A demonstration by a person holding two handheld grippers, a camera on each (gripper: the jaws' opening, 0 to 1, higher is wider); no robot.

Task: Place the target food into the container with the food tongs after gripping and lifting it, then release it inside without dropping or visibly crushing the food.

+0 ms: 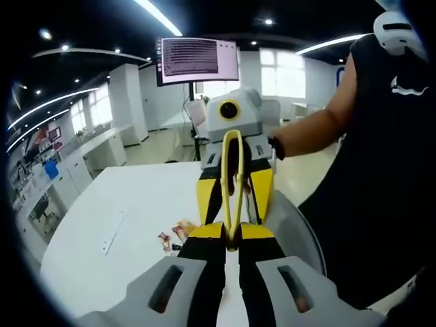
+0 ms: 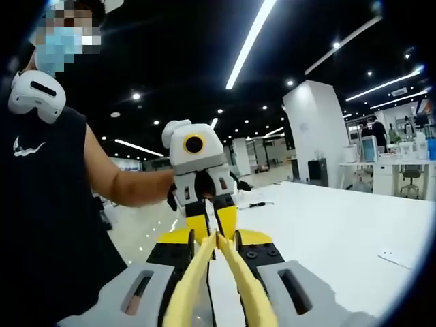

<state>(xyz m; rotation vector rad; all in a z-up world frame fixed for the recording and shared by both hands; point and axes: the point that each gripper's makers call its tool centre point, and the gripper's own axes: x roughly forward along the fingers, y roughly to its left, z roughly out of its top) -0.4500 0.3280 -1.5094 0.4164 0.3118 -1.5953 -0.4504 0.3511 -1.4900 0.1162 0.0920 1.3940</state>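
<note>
Yellow food tongs point(image 1: 225, 170) stretch between my two grippers, which face each other above the table. My left gripper point(image 1: 231, 237) is shut on the tongs' pinched tips. My right gripper point(image 1: 234, 204) comes from the far side, its jaws closed around the tongs' arms, and the rounded hinge end sits just under its lens box. In the right gripper view, the tongs point(image 2: 194, 279) run forward between my right gripper's point(image 2: 216, 238) jaws to the left gripper point(image 2: 212, 221). Small orange-red food pieces point(image 1: 174, 234) lie on the white table point(image 1: 122, 211), below and left of the grippers.
A person in a black sleeveless top point(image 1: 381, 177) stands close on the right, holding the grippers. A thin white strip point(image 1: 112, 235) lies on the table. A monitor on a stand point(image 1: 197, 60) rises behind it. Desks and pillars fill the room beyond point(image 2: 381, 170).
</note>
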